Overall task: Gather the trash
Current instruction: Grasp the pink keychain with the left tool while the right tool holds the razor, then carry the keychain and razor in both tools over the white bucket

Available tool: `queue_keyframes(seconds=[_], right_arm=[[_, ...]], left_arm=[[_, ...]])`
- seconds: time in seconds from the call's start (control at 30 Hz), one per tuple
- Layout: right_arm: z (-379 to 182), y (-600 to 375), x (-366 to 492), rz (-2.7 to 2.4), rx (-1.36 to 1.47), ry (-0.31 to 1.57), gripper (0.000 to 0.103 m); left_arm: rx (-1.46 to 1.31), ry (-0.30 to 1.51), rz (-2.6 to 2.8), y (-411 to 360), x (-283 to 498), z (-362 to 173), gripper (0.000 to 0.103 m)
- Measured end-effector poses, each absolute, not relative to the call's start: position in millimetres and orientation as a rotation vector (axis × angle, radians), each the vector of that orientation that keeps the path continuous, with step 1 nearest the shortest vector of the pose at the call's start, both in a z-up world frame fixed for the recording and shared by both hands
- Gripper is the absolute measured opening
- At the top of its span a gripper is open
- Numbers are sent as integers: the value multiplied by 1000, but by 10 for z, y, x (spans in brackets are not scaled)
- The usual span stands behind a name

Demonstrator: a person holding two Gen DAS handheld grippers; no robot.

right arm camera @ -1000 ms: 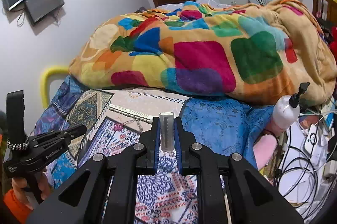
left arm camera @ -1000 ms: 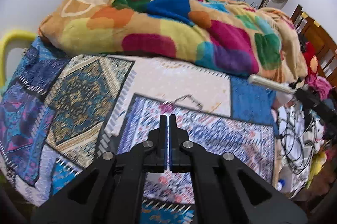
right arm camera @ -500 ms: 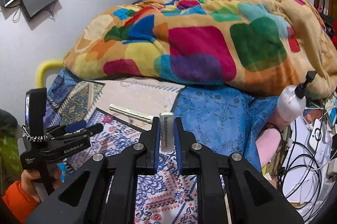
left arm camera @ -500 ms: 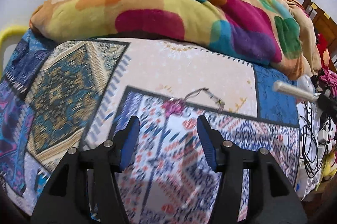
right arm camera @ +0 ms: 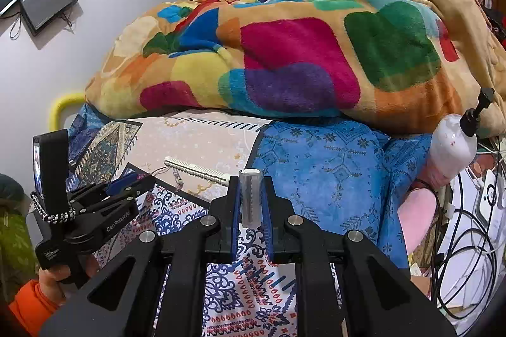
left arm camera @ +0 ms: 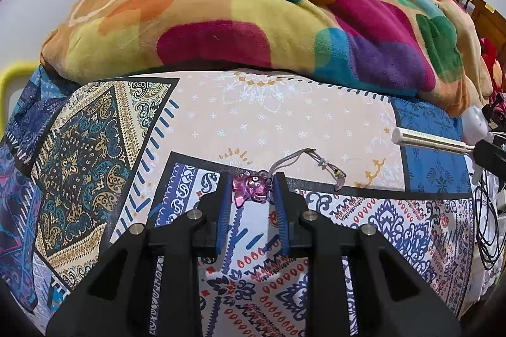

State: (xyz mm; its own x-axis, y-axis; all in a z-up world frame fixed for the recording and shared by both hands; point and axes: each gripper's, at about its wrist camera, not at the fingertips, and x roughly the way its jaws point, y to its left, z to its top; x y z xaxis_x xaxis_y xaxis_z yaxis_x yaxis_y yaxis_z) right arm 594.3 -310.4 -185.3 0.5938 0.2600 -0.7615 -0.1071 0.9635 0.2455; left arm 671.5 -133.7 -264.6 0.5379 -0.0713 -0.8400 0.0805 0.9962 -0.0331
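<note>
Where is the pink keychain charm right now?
In the left wrist view, the pink charm lies on the patterned bedsheet between the open left gripper fingers, below the colourful blanket.

The bunched multicoloured fleece blanket (left arm camera: 253,20) hides the bed's far half. At right, the white pump bottle (right arm camera: 452,150) is partly covered by tangled black cables (right arm camera: 468,242).

Left hand-held gripper (left arm camera: 252,191) agape — pink charm (left arm camera: 250,189) between fingers, patterned bedsheet (left arm camera: 284,121)

Bright, even indoor light; soft shadows under fingers (left arm camera: 281,210); heavy fisheye bending, dark vignette at corners; sharp focus.
</note>
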Motion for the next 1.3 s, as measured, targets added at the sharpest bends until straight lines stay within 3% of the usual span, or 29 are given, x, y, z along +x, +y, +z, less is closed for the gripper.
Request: queue_keyframes(seconds=[0.17, 0.73, 1.3], right_arm=[[-1802, -3098, 5898, 205, 167, 910, 12], [-1157, -2520, 5102, 309, 53, 865, 12], [-978, -1267, 3890, 541, -103, 870, 12]], left_arm=[[-37, 999, -127, -1285, 6491, -2490, 25], [-44, 844, -69, -764, 4989, -1175, 25], [-171, 786, 147, 413, 3249, -897, 25]])
